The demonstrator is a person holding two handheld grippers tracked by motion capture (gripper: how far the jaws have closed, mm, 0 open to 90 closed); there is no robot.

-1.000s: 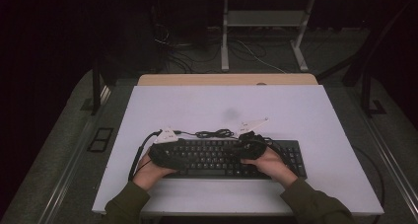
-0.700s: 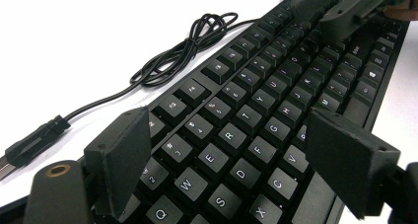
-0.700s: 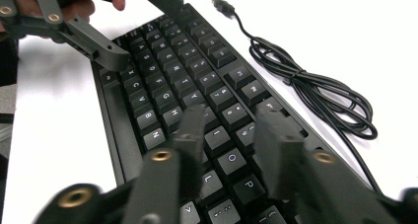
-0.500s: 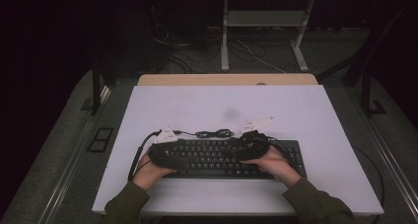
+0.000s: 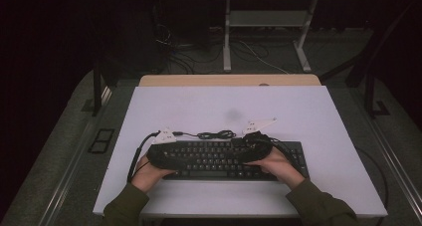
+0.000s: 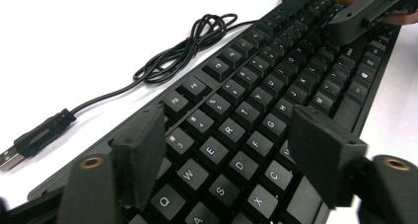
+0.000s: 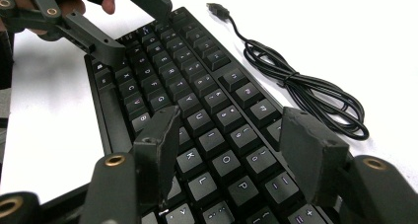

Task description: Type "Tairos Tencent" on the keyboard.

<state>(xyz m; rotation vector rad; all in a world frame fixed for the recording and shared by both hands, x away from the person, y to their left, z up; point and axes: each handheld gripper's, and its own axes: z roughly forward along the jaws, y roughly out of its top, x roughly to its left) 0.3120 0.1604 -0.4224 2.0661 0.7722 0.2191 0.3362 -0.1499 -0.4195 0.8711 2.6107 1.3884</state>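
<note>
Hovering released over the keyboard [image 5: 226,159], left gripper [image 6: 224,155] and right gripper [image 7: 231,150] risk pressing keys unintentionally if lowered.

Both grippers' fingers [image 6: 143,155] parted, low.

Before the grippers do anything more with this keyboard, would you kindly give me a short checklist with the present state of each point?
1. Keyboard lies flat on the table: ok.
2. Left gripper over the Q-W-E keys, jaws apart, nothing between the pads; they have just been closing: ok.
3. Right gripper over the O-P keys, jaws apart, nothing held; they have just been opening: ok.
4. Cable lies coiled behind the keyboard, clear of both grippers: ok.
5. USB plug lies loose on the table, not connected: ok.
6. Whether any pad touches a key: cannot tell.
</note>
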